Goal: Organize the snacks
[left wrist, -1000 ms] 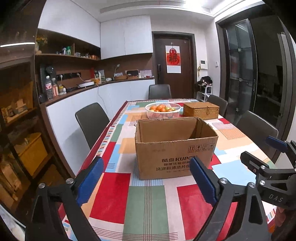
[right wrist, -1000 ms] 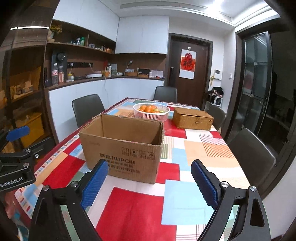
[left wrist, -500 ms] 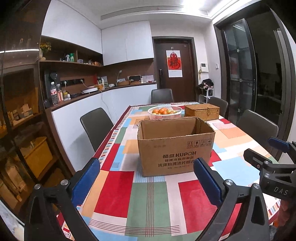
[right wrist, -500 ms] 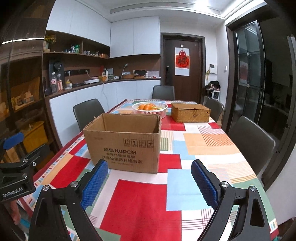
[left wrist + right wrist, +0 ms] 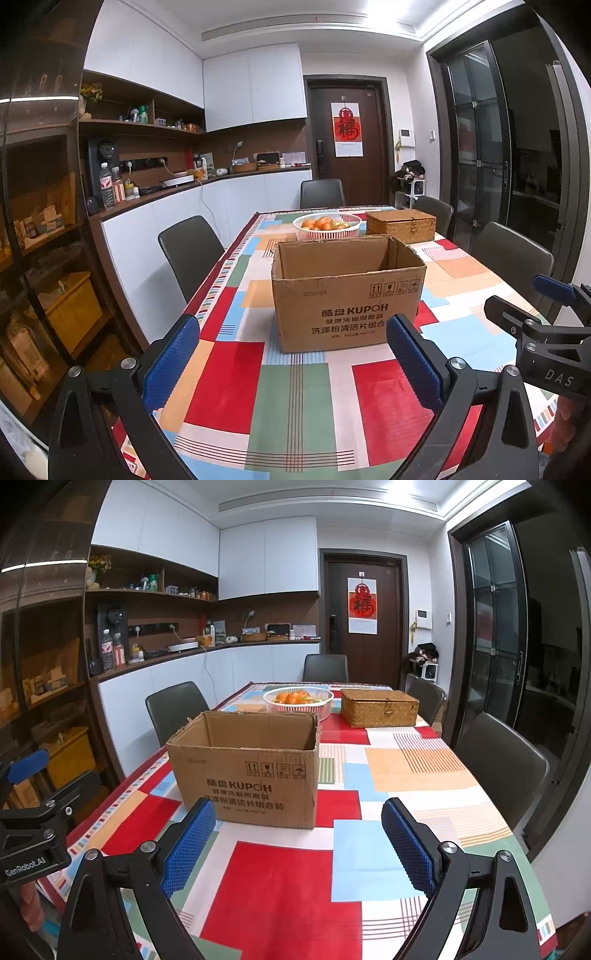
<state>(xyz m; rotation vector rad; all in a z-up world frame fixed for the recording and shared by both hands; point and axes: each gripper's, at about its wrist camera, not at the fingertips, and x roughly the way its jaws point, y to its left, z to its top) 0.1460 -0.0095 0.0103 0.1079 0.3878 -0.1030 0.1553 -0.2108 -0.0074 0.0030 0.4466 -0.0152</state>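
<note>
An open brown cardboard box printed KUPOH stands upright on the table with the patchwork cloth; it also shows in the right wrist view. Its inside is hidden from here. My left gripper is open and empty, held above the table's near end, short of the box. My right gripper is open and empty, beside the left one and to the right of the box. No loose snacks show on the cloth.
Behind the box stand a white basket of oranges and a closed woven wicker box. Dark chairs ring the table. A counter and shelves run along the left wall. A glass door is at right.
Both grippers have pulled back from the box and risen slightly; the box looks smaller and more of the near tablecloth shows. Both stay open.
</note>
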